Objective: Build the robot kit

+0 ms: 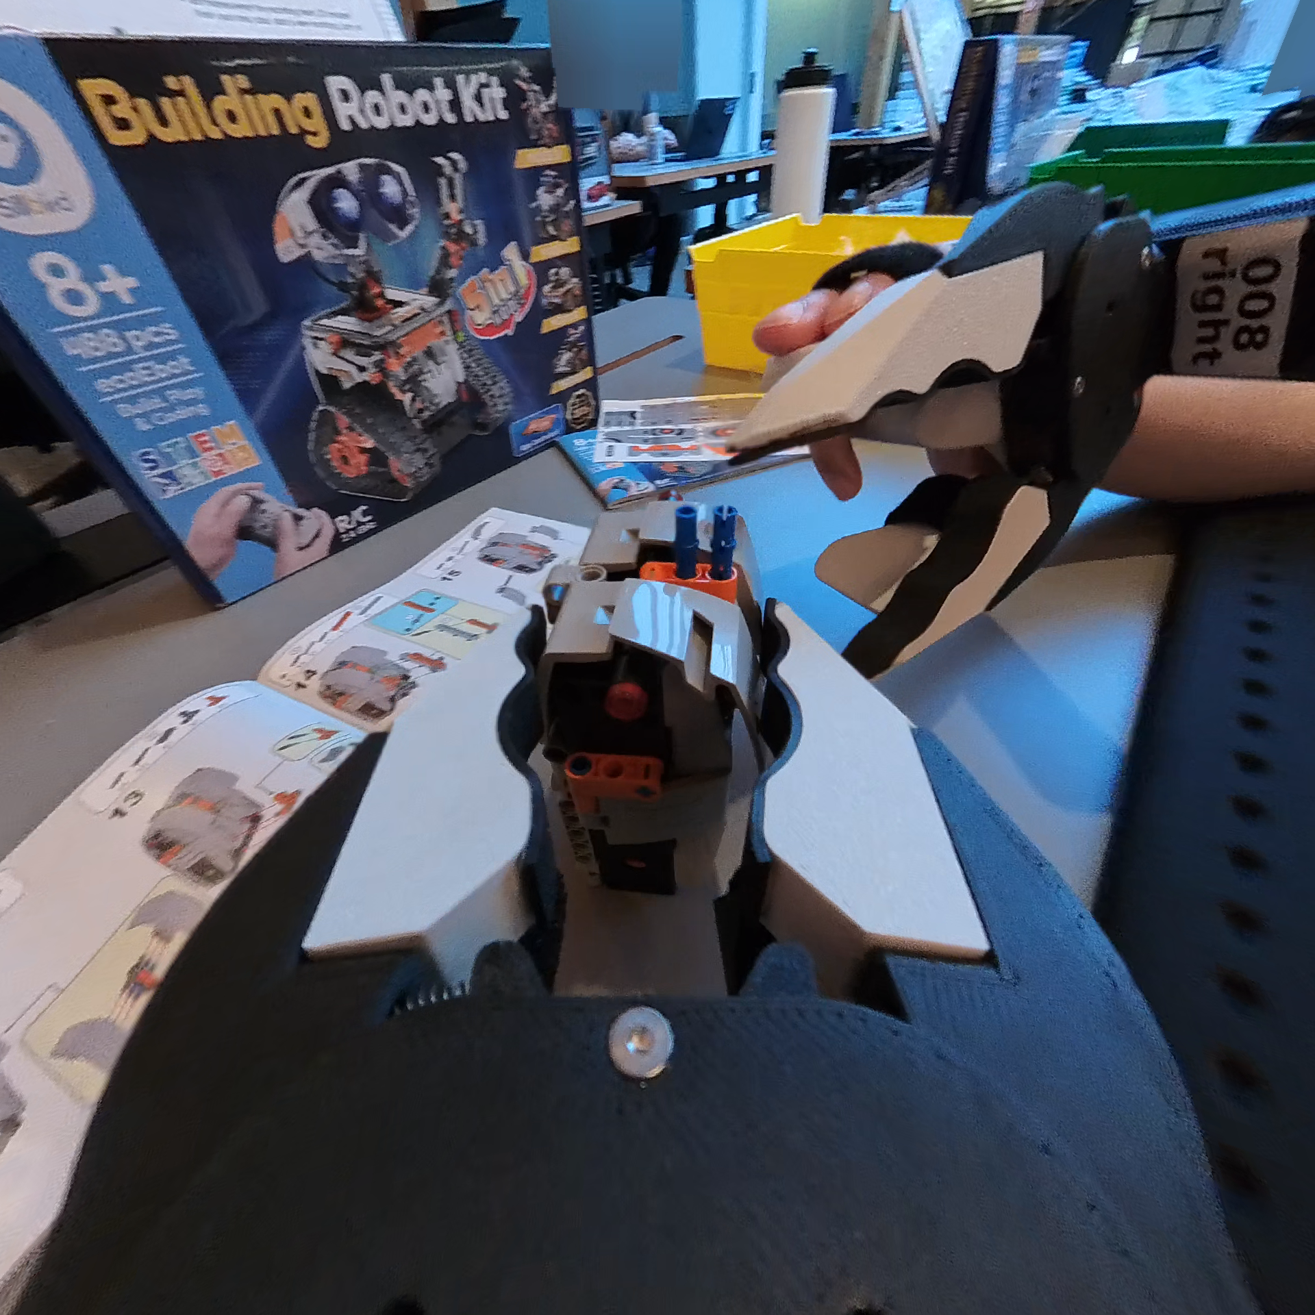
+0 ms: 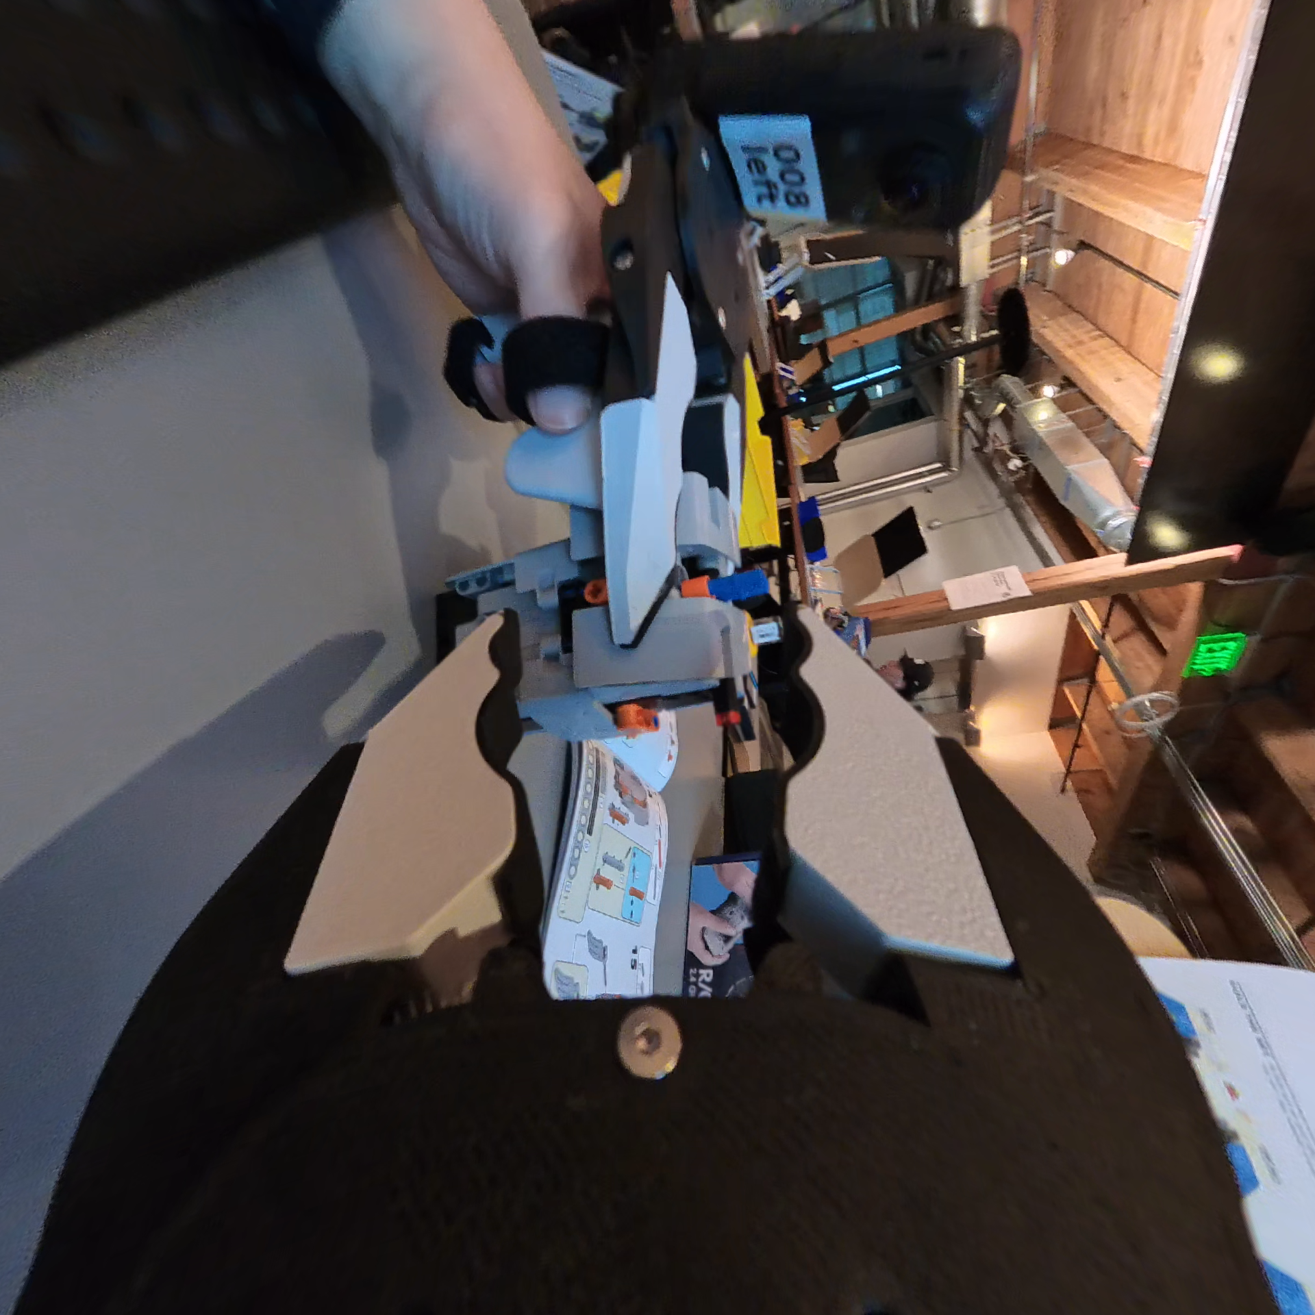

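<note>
- Centrally, the left gripper (image 1: 651,683) clamps a grey, black and orange brick model (image 1: 640,711), held above the tabletop (image 1: 178,640).
- At right of the frame, the right gripper (image 1: 804,526) hovers spread wide, empty, near two blue pins (image 1: 704,541).
- An open instruction booklet (image 1: 213,768) lies at lower left, before the kit box (image 1: 284,299).

Kit box (image 1: 284,299), open instruction booklet (image 1: 235,747), yellow bin (image 1: 754,284), white bottle (image 1: 804,142)

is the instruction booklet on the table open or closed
Open. The instruction booklet lies spread flat on the table, printed build-step pages facing up, left of the left hand-held gripper clamping the brick model.
</note>
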Action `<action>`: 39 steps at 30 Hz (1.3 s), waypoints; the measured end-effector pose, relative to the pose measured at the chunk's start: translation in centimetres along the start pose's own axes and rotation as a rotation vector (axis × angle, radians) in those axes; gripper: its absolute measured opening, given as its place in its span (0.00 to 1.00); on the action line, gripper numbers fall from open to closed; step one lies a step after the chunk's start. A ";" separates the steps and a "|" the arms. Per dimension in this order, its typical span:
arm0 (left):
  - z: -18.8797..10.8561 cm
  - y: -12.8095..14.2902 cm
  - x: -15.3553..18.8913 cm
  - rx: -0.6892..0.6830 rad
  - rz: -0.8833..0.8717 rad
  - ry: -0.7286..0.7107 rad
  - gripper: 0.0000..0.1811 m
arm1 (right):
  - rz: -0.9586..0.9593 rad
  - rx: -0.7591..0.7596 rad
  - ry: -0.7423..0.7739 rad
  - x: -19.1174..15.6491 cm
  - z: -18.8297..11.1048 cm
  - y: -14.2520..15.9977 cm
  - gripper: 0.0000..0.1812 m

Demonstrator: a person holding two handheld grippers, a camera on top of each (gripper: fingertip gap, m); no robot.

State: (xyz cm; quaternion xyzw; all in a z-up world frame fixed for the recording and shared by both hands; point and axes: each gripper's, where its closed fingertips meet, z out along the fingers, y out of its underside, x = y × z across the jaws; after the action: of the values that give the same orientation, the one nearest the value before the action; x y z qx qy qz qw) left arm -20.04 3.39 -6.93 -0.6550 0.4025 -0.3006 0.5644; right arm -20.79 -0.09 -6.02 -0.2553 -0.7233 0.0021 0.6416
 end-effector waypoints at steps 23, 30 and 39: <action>2.0 0.1 3.1 -0.003 0.049 0.037 0.35 | -0.017 -0.066 -0.106 -1.6 -2.3 1.3 0.40; 1.5 0.4 3.4 -0.024 0.060 0.043 0.36 | -0.023 -0.065 -0.077 -1.0 -2.4 1.3 0.37; 1.8 0.1 3.2 -0.025 0.048 0.027 0.34 | -0.026 -0.068 -0.060 -0.3 -2.6 1.3 0.34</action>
State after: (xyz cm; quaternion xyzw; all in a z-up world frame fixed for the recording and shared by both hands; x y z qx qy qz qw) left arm -16.93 1.55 -7.59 -0.6479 0.4295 -0.2910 0.5578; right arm -17.87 0.10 -6.28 -0.2673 -0.7450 -0.0231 0.6107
